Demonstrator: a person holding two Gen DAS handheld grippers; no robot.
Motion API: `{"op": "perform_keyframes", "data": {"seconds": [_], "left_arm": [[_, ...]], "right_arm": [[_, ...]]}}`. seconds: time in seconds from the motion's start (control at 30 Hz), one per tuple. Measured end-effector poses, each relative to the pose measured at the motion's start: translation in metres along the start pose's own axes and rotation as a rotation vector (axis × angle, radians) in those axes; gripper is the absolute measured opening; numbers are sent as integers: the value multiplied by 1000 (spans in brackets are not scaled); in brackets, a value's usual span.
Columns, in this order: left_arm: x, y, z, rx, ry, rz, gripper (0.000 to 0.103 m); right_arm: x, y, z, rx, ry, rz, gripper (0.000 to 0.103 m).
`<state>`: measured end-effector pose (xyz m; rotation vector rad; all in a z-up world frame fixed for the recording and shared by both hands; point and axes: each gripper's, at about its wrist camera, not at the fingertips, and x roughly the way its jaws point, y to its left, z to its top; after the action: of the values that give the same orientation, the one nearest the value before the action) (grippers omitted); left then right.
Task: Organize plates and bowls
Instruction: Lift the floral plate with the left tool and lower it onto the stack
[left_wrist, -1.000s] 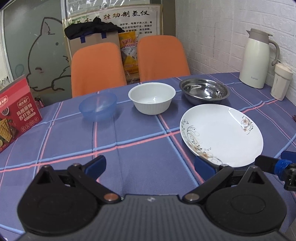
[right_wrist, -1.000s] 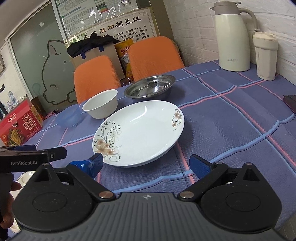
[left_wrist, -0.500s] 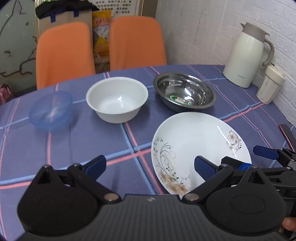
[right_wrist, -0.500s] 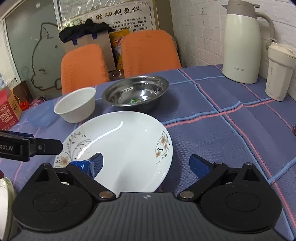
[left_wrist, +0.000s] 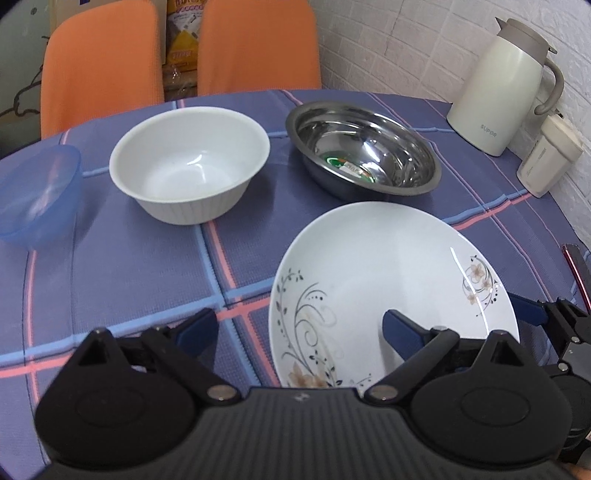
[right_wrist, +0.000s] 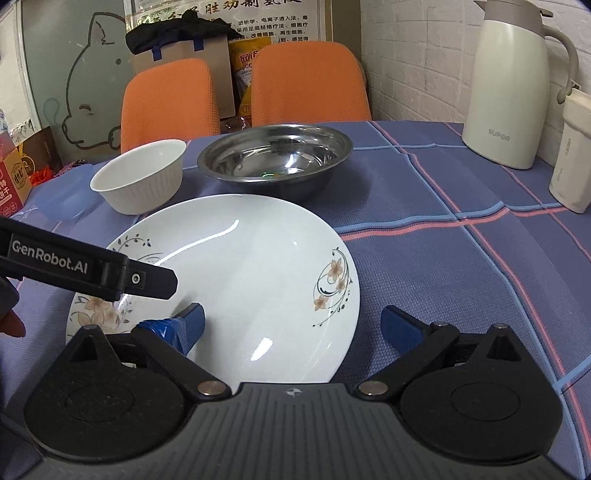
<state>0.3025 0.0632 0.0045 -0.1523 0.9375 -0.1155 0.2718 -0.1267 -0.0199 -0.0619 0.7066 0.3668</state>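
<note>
In the left wrist view, the left gripper (left_wrist: 299, 326) is closing in over the white floral-patterned plate (left_wrist: 391, 291), which a second ago lay well ahead on the blue plaid tablecloth (left_wrist: 140, 266). Its fingers are spreading wide, the right one above the plate's bowl, the left one over cloth, gripping nothing. The white ribbed bowl (left_wrist: 190, 166), the stainless steel basin (left_wrist: 364, 149) and the translucent blue bowl (left_wrist: 37, 192) are sitting behind, untouched.

In the right wrist view, the right gripper (right_wrist: 293, 328) is likewise nearing the plate (right_wrist: 236, 273), jaws wide and empty, its left finger over the plate's near side. Likely a two-handed lift is beginning.
</note>
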Motion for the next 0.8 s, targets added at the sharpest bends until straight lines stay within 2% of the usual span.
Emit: {"op": "perform_keyframes", "data": {"seconds": [0.2, 0.33, 0.43, 0.63, 0.8], "left_arm": [[0, -3, -3, 7, -4, 42, 95], [-4, 4, -5, -25, 3, 32, 98], [-1, 6, -5, -26, 0, 86, 100], [1, 0, -7, -2, -4, 117, 100], [1, -7, -8, 22, -4, 103, 99]], "right_arm": [[-1, 0, -2, -8, -17, 3, 91], [-3, 2, -5, -13, -33, 9, 91], [-3, 2, -7, -14, -42, 9, 91], [-4, -1, -7, -36, -41, 37, 91], [-5, 6, -4, -42, -20, 43, 89]]}}
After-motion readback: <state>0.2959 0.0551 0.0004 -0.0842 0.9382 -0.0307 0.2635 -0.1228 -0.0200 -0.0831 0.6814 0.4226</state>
